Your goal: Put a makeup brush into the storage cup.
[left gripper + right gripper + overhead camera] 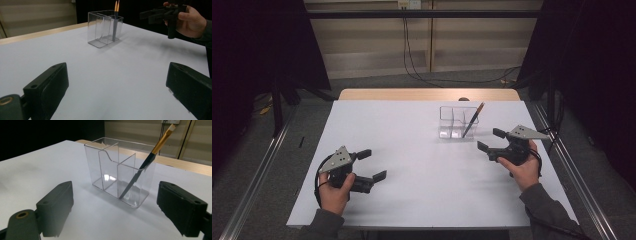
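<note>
I read no writing anywhere. My right gripper (488, 139) is spread wide and holds nothing, just beside the clear box (120, 172); a brush (147, 161) leans in its end compartment. My left gripper (371, 164) gapes too, well apart.

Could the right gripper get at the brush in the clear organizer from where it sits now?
Probably yes. The right gripper is open and faces the clear organizer across bare table. The brush leans out above the rim, with nothing in between.
</note>
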{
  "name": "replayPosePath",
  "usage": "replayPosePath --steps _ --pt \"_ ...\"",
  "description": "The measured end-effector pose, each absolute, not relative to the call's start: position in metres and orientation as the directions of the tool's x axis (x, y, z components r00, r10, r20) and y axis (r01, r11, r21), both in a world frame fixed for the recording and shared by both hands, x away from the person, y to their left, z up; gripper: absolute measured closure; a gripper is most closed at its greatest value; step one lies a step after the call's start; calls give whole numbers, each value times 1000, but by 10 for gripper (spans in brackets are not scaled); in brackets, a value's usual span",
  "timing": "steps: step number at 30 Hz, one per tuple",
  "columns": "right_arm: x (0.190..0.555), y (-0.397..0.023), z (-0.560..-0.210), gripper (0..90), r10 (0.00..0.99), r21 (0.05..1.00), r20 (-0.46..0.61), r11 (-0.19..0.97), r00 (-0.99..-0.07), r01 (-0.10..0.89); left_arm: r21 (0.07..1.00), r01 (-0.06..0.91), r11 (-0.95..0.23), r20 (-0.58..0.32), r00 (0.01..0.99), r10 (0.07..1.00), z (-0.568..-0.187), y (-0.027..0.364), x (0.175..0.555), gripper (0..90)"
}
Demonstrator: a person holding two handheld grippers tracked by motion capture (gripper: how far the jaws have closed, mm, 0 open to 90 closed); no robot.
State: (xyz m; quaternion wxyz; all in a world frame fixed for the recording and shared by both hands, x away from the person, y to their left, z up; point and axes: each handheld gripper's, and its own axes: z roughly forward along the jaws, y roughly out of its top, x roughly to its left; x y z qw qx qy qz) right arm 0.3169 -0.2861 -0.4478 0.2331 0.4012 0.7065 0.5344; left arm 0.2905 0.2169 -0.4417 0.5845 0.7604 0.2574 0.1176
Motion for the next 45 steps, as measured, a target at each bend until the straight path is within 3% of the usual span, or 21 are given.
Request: replayPosePath --steps 45 --pt "286 -304 -457 132 820 932 109 112 -562 345 949 255 -185 -122 840 529 -442 216 292 42"
